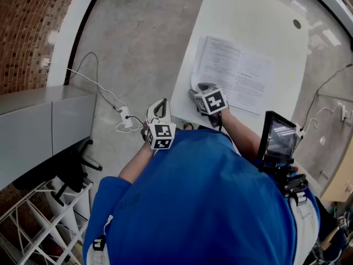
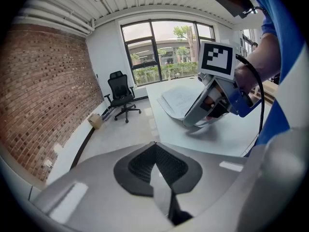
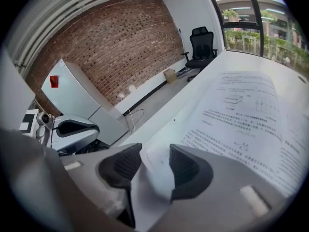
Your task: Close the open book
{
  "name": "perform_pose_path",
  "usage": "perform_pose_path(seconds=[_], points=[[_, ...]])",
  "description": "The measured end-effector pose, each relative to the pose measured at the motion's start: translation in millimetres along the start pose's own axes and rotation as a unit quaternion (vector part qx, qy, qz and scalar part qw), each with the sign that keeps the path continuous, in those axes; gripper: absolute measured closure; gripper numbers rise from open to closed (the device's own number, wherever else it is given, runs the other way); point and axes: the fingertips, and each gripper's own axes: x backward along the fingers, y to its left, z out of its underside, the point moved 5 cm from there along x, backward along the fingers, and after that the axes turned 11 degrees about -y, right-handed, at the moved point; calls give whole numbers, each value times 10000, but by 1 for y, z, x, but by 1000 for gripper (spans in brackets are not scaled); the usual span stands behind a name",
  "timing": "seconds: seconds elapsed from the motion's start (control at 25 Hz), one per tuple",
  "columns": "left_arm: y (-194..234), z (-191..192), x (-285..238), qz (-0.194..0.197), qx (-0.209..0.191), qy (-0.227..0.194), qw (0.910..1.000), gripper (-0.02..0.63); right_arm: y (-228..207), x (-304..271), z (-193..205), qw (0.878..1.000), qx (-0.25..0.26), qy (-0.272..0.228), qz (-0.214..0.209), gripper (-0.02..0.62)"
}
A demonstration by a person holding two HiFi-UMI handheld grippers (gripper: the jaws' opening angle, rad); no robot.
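The open book (image 1: 234,73) lies flat on the white table (image 1: 248,15), its printed pages facing up. My right gripper (image 1: 197,89) is at the book's near left corner. In the right gripper view its jaws (image 3: 155,161) stand apart, and the lifted, curled corner of the page (image 3: 154,168) lies loosely between the pads. My left gripper (image 1: 158,107) hangs off the table's left edge over the floor. Its pads (image 2: 154,146) meet with nothing between them. From there I see the right gripper (image 2: 205,112) resting on the book (image 2: 181,98).
A grey cabinet (image 1: 49,126) stands to the left, with a cable and plug block (image 1: 124,117) on the concrete floor. A black office chair (image 2: 120,93) stands by the windows. A dark screen device (image 1: 278,137) is at my right side, and a white wire rack (image 1: 33,220) is lower left.
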Motion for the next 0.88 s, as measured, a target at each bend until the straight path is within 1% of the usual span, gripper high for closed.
perform_pose_path(seconds=[0.12, 0.24, 0.44, 0.56, 0.72, 0.88], points=[[0, 2, 3, 42, -10, -33, 10000, 600, 6, 1, 1, 9999, 130, 30, -28, 392], [1, 2, 8, 72, -17, -67, 10000, 600, 12, 7, 5, 9999, 31, 149, 20, 376], [2, -1, 12, 113, -39, -121, 9999, 600, 14, 10, 4, 9999, 66, 63, 65, 376], [4, -2, 6, 148, -70, -155, 9997, 600, 10, 9, 4, 9998, -135, 54, 129, 376], [6, -5, 0, 192, -115, -197, 9996, 600, 4, 8, -8, 9991, -230, -361, 25, 376], [7, -6, -1, 295, -179, -235, 9991, 600, 7, 16, -10, 9979, -357, -543, -79, 376]])
